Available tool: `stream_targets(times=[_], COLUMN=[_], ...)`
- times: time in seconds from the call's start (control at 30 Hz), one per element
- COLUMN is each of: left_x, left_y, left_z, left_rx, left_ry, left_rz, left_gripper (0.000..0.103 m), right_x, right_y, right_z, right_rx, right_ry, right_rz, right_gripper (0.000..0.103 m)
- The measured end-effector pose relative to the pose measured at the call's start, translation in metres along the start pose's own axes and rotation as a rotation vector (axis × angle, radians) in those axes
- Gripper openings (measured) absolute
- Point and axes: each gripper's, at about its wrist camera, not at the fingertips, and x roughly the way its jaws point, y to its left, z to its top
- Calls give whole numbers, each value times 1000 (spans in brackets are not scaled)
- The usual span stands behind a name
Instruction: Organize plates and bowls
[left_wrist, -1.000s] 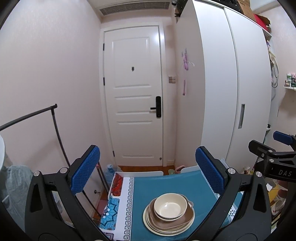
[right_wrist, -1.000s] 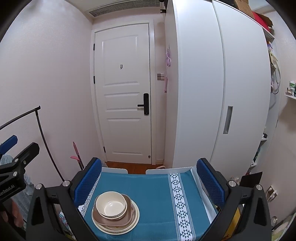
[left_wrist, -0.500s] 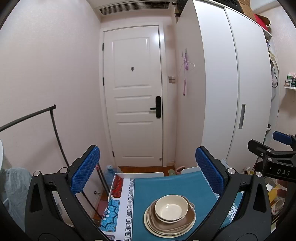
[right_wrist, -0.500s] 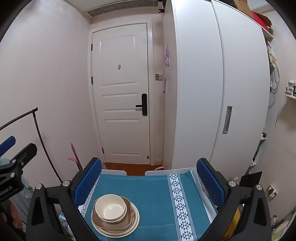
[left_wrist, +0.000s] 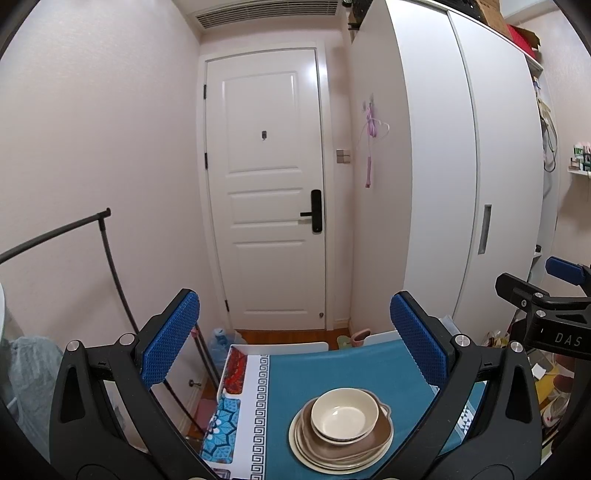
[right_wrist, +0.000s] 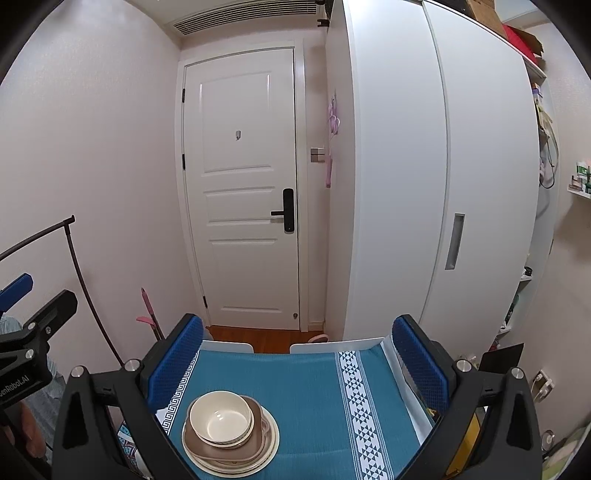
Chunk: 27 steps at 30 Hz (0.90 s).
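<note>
Nearest the lenses, the left gripper (left_wrist: 294, 338) and the right gripper (right_wrist: 297, 356) are both seen with their blue-padded fingers spread wide and nothing held between them. Both are held well above the teal patterned tablecloth (left_wrist: 332, 369), which serves as the landmark here.

On that cloth a single stack is found — a cream round bowl (left_wrist: 344, 413) nested in a second bowl, set on a brown squarish plate (left_wrist: 369, 439), which rests on cream round plates (left_wrist: 306, 448). The stack lies toward the near edge of the cloth, below the gap of the left gripper's fingers and toward the left finger of the right one.

Compared with a second ago, almost nothing has been altered: the stack is unmoved, and only a slight drift of both cameras is noted. The dishes appear already gathered, so the task is judged to be at or near its end.

In the left wrist view alone, a red and blue floral mat (left_wrist: 225, 417) at the cloth's left edge is shown. In the right wrist view alone, a white triangle-patterned band (right_wrist: 356, 410) across the cloth's right side is shown.

Beyond the cloth, a white panelled door (left_wrist: 267, 192) and a white wardrobe (left_wrist: 461, 184) are seen.
</note>
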Motion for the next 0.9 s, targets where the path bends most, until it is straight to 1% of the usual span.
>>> stream_targets(times=[0.33, 0.57, 0.9], left_x=[9, 16, 37], left_y=[3, 5, 12], left_z=[-2, -3, 1], left_rx=[7, 11, 3], left_ry=[2, -7, -9], left_rz=[2, 19, 12], left_gripper=[103, 103, 103], right_x=[4, 16, 34], right_y=[2, 6, 7], right_z=[1, 3, 9], right_rx=[-2, -6, -5], right_ry=[3, 15, 21], right_rz=[5, 15, 20], right_gripper=[102, 102, 102])
